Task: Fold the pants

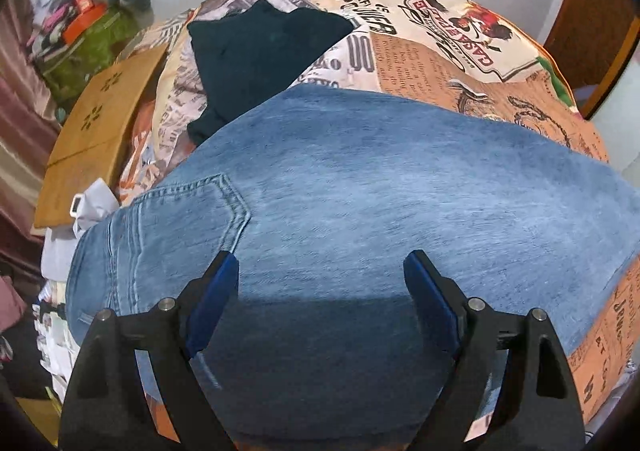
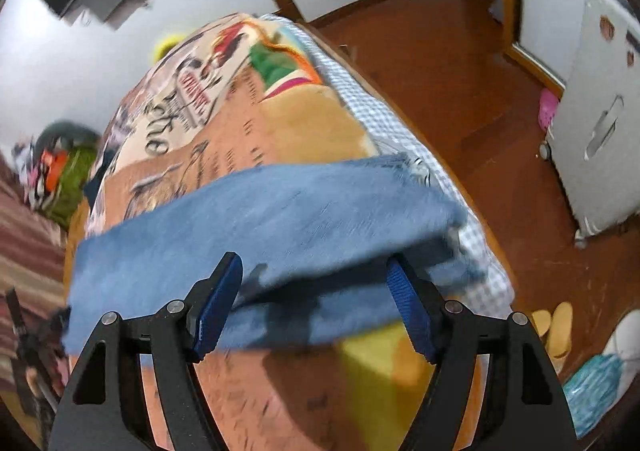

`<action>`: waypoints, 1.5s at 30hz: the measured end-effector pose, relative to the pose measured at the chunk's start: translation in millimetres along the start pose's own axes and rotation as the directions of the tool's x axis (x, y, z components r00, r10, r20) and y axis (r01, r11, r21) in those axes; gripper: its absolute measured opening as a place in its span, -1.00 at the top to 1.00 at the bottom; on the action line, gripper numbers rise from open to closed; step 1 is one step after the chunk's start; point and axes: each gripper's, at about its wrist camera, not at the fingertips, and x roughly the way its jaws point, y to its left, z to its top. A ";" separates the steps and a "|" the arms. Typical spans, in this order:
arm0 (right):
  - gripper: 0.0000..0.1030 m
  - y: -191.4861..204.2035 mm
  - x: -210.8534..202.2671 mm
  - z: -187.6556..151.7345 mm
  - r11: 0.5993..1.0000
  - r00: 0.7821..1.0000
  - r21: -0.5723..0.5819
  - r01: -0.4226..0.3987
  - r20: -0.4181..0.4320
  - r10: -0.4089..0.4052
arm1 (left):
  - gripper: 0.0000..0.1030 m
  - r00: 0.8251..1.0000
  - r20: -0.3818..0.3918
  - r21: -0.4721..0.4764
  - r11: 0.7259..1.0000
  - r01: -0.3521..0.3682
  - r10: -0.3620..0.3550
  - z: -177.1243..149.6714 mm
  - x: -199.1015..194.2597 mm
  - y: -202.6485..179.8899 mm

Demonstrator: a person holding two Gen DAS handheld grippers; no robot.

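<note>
Left wrist view: one bed (image 1: 460,63) under a newspaper-print blanket (image 1: 400,27) carries one pair of blue jeans (image 1: 360,191) laid flat across it, back pocket (image 1: 192,215) toward the left edge. One dark folded garment (image 1: 256,59) lies just beyond the jeans, touching their far edge. Bare blanket stays free beyond and to the right. One cardboard box (image 1: 100,123) sits off the bed's left side. Left hand-held gripper (image 1: 320,263) hangs over the jeans, jaws wide apart, gripping nothing. Right hand-held gripper (image 2: 314,271) is likewise spread, empty, above the leg ends near the bed's right edge; wooden floor (image 2: 460,91) lies open beyond.
</note>
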 end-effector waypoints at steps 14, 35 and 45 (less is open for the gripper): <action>0.88 0.3 -25.8 51.7 0.995 0.985 -0.035 -0.091 0.147 0.095 | -0.76 1.000 -0.002 -0.041 0.999 0.030 -0.030 0.4 4.9 4.0; -0.43 11.7 -73.5 -19.1 0.993 0.990 -0.099 0.062 0.131 -0.049 | -0.77 1.000 0.019 -0.042 0.999 0.026 -0.025 -3.1 3.1 3.2; -0.43 5.7 -10.1 -32.7 0.987 0.993 0.113 -0.115 -0.026 0.119 | -0.77 0.999 0.019 -0.047 0.998 0.040 -0.039 -4.6 2.0 4.3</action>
